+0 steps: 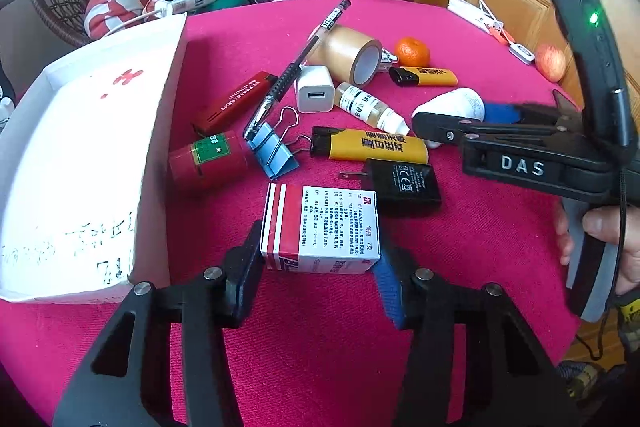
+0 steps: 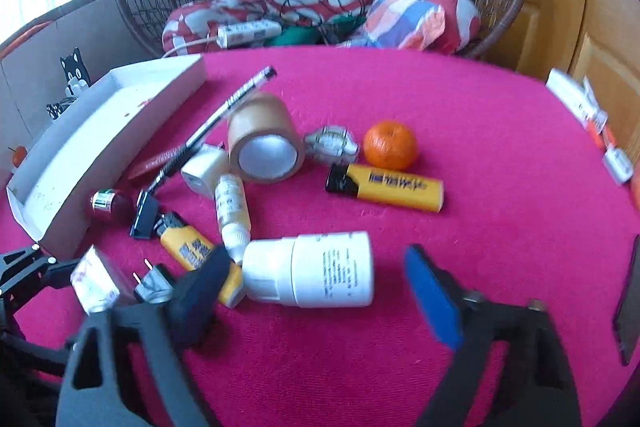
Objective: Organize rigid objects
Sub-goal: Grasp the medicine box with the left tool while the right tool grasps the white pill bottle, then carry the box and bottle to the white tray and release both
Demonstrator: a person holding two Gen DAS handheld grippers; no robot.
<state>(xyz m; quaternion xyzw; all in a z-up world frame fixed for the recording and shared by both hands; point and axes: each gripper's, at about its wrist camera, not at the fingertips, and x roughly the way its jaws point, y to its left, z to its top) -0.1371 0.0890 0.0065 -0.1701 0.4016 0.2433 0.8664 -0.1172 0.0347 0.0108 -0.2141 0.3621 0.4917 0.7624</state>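
Observation:
A red-and-white medicine box (image 1: 320,231) lies on the pink tablecloth (image 1: 320,347) right in front of my left gripper (image 1: 318,267). Its black pad touches the box's left side and its blue pad touches the right side, so it is shut on the box. My right gripper (image 2: 320,291) is open around a white plastic bottle (image 2: 316,269) lying on its side; there is a gap between the bottle and the blue pad (image 2: 432,299). In the left wrist view the right gripper (image 1: 452,119) reaches in from the right at the same white bottle (image 1: 452,105). A person's hand (image 1: 616,239) holds it.
An open white cardboard tray (image 1: 80,147) stands at the left. Scattered mid-table are a tape roll (image 1: 348,53), two yellow lighters (image 1: 372,145), a pen (image 1: 304,55), a black charger (image 1: 404,181), a white charger (image 1: 315,89), a blue binder clip (image 1: 272,151), a red bottle (image 1: 208,161), a dropper bottle (image 1: 368,105) and an orange (image 1: 412,51).

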